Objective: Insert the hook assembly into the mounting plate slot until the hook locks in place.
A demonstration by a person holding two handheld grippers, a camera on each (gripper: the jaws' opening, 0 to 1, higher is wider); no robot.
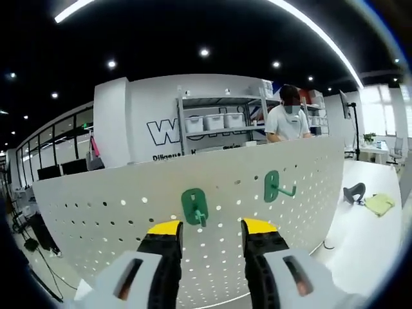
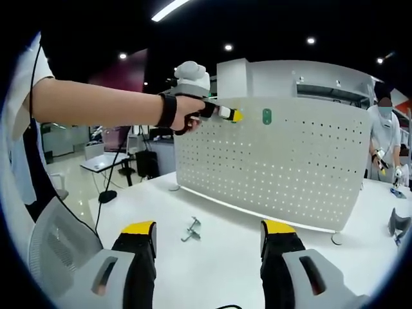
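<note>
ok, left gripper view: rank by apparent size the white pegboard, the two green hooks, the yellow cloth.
1. White perforated pegboard panel
2. Green plastic hook nearest the gripper
3. Green plastic hook further right
4. Yellow cloth on the table
Ranks 2-4 look close; distance skews them.

The lettering (image 1: 168, 132) on the wall at centre left of the left gripper view is cut off by the pegboard (image 1: 96, 212) and a shelf. In the right gripper view, the metal piece (image 2: 190, 229) on the table is too small to identify.
</note>
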